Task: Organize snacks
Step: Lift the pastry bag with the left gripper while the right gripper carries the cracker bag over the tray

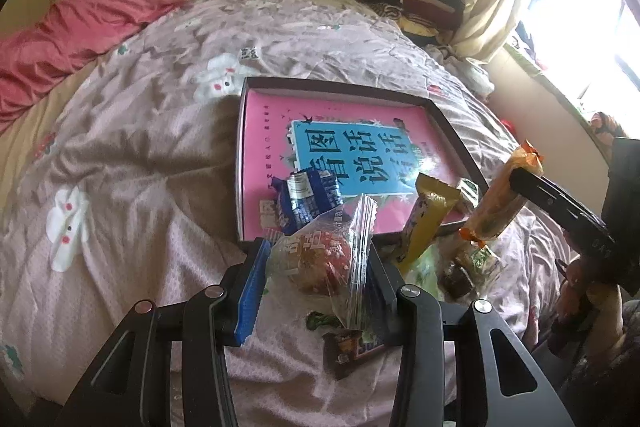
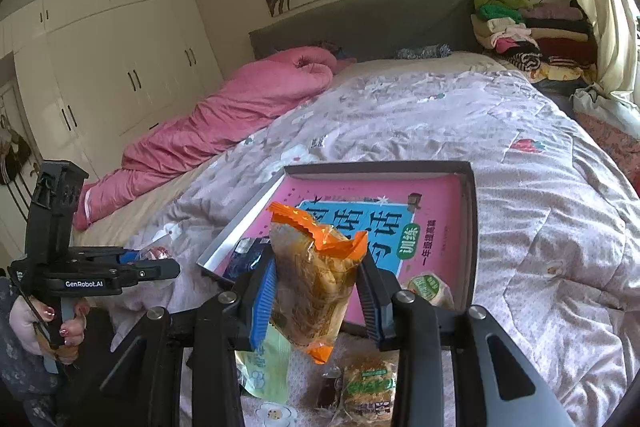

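Note:
My left gripper [image 1: 316, 267] is shut on a clear-wrapped bun packet [image 1: 320, 259] with red print, held just in front of the near edge of a shallow dark box [image 1: 456, 131] lined with a pink and blue book. In that box lie a blue packet [image 1: 308, 199] and a yellow bar [image 1: 428, 215] leaning on the rim. My right gripper [image 2: 316, 287] is shut on an orange-ended snack packet [image 2: 316, 279], which in the left wrist view appears as the orange packet [image 1: 500, 203] at the box's right corner. A small green-labelled round snack [image 2: 426, 287] sits inside the box.
Several loose snacks lie on the quilt [image 1: 140, 167] below the grippers: a brown bar [image 1: 352, 347], a dark cake [image 1: 460, 275], a green packet [image 2: 264, 367] and a floss bun [image 2: 368, 387]. A pink duvet [image 2: 224, 115] and stacked clothes [image 2: 520, 35] border the bed.

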{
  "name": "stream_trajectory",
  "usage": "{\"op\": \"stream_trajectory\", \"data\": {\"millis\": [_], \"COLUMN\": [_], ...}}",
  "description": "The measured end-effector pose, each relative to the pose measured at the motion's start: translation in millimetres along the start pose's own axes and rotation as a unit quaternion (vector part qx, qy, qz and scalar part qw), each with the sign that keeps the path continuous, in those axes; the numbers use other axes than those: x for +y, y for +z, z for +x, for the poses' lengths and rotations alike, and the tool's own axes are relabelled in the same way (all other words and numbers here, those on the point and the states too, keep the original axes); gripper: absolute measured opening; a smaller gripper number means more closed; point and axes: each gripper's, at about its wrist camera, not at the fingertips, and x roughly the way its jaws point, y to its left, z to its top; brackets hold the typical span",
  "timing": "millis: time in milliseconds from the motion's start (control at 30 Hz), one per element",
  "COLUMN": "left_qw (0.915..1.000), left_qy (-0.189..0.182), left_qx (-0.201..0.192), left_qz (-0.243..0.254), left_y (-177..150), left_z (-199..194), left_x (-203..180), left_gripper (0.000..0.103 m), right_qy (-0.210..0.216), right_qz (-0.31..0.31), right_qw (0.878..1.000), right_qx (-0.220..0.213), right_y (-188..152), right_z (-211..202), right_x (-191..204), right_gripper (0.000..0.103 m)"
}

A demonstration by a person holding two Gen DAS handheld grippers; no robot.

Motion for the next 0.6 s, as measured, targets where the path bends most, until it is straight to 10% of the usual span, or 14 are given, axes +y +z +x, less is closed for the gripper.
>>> {"op": "stream_trajectory", "data": {"millis": [600], "left_qw": [0.9999], "left_qy": [-0.002], "left_qx": [-0.01], "left_qz": [0.008], "left_y": [14.7], "left_z": [-1.3], "left_x": [-16.1], "left_gripper": [0.045], "right_qy": [-0.015], "right_qz": [0.016], "right_qw": [0.999], "right_qx": [-0.034], "right_y": [6.8], "right_z": [-14.3], "right_x": [-9.1], "right_gripper": [0.038]}}
